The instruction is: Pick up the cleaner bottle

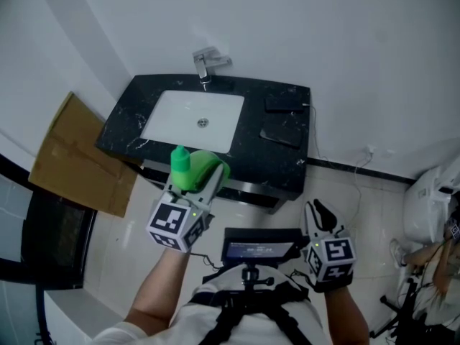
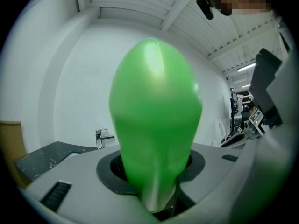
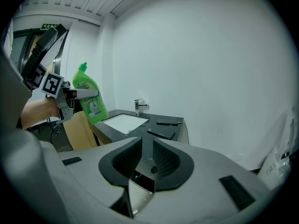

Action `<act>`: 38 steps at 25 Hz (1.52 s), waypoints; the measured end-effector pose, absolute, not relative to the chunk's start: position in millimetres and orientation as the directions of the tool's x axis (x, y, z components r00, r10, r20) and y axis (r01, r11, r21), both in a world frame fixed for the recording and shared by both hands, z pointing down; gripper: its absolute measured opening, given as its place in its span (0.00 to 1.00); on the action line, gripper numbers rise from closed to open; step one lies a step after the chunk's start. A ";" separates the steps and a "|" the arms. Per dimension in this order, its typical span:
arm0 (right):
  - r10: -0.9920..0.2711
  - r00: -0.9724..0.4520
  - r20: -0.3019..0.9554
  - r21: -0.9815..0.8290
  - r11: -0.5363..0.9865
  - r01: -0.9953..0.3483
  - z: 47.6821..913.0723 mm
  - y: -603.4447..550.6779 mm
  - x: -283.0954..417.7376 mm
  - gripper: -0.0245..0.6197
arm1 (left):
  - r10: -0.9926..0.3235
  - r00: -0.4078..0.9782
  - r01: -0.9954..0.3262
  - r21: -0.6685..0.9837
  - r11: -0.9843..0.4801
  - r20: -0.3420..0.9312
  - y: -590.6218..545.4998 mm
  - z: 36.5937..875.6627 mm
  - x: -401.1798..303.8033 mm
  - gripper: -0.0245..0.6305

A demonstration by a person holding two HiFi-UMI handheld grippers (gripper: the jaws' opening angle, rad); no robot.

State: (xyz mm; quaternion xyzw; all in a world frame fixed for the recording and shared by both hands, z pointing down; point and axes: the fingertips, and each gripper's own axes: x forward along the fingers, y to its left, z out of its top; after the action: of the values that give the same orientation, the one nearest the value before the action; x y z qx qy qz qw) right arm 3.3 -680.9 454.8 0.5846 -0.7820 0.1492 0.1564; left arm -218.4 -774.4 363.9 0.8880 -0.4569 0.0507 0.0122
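Note:
The green cleaner bottle [image 1: 192, 168] is off the counter, held in front of the black vanity's near edge with its cap to the left. My left gripper [image 1: 200, 175] is shut on it. In the left gripper view the bottle [image 2: 154, 125] fills the middle between the jaws. The right gripper view shows the same bottle [image 3: 88, 99] at far left, label side visible, clamped in the left gripper [image 3: 77, 94]. My right gripper [image 1: 318, 214] hangs low at the right over the floor; its jaws [image 3: 150, 155] stand together with nothing between them.
A black stone vanity top [image 1: 287, 171] holds a white basin [image 1: 194, 117], a chrome faucet [image 1: 208, 63] and two dark flat items [image 1: 282, 135]. Brown cardboard [image 1: 72, 157] leans at the left. A white bag [image 1: 431, 207] sits at the right, and a cable runs along the floor.

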 end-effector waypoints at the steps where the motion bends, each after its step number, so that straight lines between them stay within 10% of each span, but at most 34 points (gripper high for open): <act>1: -0.868 -0.267 0.418 -0.049 0.272 -0.961 454.1 -681.5 3.0 0.15 | -0.811 0.575 -0.814 -0.021 -0.580 0.104 -773.3 365.1 -219.7 0.29; 38: -0.877 -0.262 0.402 -0.022 0.277 -0.961 438.9 -689.5 -0.9 0.15 | -0.825 0.548 -0.833 -0.003 -0.554 0.137 -741.0 381.9 -250.7 0.29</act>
State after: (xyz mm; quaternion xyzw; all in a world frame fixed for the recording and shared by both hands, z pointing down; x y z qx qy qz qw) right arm -0.9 -689.5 438.9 0.5867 -0.7833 0.1321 0.1575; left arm -250.7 -741.0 381.9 0.8792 -0.4714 0.0612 0.0313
